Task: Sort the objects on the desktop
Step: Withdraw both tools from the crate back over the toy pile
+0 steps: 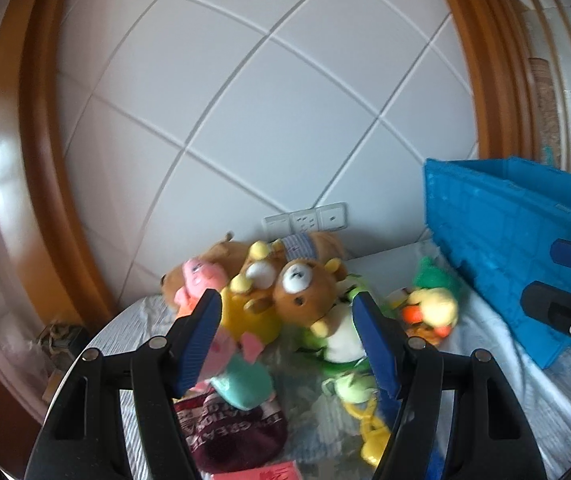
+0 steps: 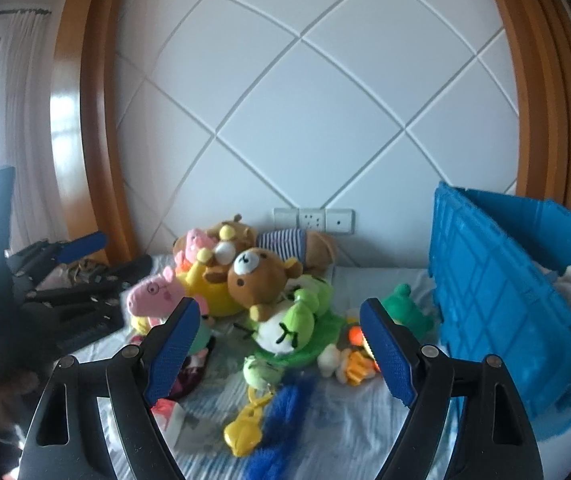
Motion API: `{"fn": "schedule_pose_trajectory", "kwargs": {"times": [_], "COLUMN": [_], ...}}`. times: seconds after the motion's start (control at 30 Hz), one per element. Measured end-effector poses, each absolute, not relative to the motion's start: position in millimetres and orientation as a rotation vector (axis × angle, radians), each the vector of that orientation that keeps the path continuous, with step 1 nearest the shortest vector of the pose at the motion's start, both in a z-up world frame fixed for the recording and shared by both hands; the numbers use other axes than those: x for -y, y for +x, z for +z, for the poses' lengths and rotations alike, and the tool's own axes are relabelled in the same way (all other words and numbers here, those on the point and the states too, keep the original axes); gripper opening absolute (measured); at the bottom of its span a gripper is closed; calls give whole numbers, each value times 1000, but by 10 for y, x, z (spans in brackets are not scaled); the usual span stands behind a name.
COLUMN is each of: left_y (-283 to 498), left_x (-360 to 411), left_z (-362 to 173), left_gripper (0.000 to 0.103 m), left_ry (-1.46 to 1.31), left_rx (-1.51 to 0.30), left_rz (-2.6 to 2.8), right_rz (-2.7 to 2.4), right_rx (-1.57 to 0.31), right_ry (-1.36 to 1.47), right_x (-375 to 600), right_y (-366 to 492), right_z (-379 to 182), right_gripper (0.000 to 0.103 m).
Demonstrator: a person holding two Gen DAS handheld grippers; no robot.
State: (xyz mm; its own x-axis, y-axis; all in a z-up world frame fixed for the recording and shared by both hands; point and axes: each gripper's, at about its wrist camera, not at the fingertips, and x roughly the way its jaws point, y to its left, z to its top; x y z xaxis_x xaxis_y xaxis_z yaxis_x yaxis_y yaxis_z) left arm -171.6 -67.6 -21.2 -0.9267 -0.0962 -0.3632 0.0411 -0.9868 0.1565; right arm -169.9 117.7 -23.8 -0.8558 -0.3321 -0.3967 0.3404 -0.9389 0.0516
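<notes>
A heap of plush toys lies on a pale striped cloth (image 2: pixel 365 420): a brown bear (image 2: pixel 257 276) (image 1: pixel 301 292), a pink pig (image 2: pixel 153 294), a green frog (image 2: pixel 297 320) and a yellow duck (image 1: pixel 433 308). A yellow keychain toy (image 2: pixel 245 432) and a blue fluffy item (image 2: pixel 281 412) lie nearer. My left gripper (image 1: pixel 287 296) hangs open in front of the bear, holding nothing. My right gripper (image 2: pixel 280 304) is open too, short of the frog. In the right wrist view the left gripper's blue pad (image 2: pixel 81 248) shows at the left.
A blue plastic crate (image 2: pixel 505 280) (image 1: pixel 505 240) stands at the right with a few plush toys inside. A dark red lettered cloth item (image 1: pixel 237 432) lies below the left fingers. Wall sockets (image 2: pixel 313 220) sit behind the heap on a white padded wall with a wooden frame.
</notes>
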Motion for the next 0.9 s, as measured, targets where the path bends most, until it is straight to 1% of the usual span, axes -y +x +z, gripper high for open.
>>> {"fn": "schedule_pose_trajectory", "kwargs": {"times": [0.17, 0.47, 0.67, 0.9], "left_y": [-1765, -1883, -2115, -2431], "left_x": [854, 1047, 849, 528], "left_z": [-515, -1162, -1408, -1600], "left_gripper": [67, 67, 67, 67], "left_ry": [636, 790, 861, 907], "left_rx": [212, 131, 108, 80], "left_rz": [-2933, -2824, -2821, -2871], "right_rz": [-2707, -2655, -2617, -2528], "right_rx": [-53, -96, -140, -132], "right_ry": [658, 858, 929, 1029], "right_x": [-1192, -1291, -1404, -1515], "right_y": [-1922, -2307, -2662, -3189], "right_z": [-550, -1233, -1570, -1857], "right_gripper": [83, 83, 83, 83]}}
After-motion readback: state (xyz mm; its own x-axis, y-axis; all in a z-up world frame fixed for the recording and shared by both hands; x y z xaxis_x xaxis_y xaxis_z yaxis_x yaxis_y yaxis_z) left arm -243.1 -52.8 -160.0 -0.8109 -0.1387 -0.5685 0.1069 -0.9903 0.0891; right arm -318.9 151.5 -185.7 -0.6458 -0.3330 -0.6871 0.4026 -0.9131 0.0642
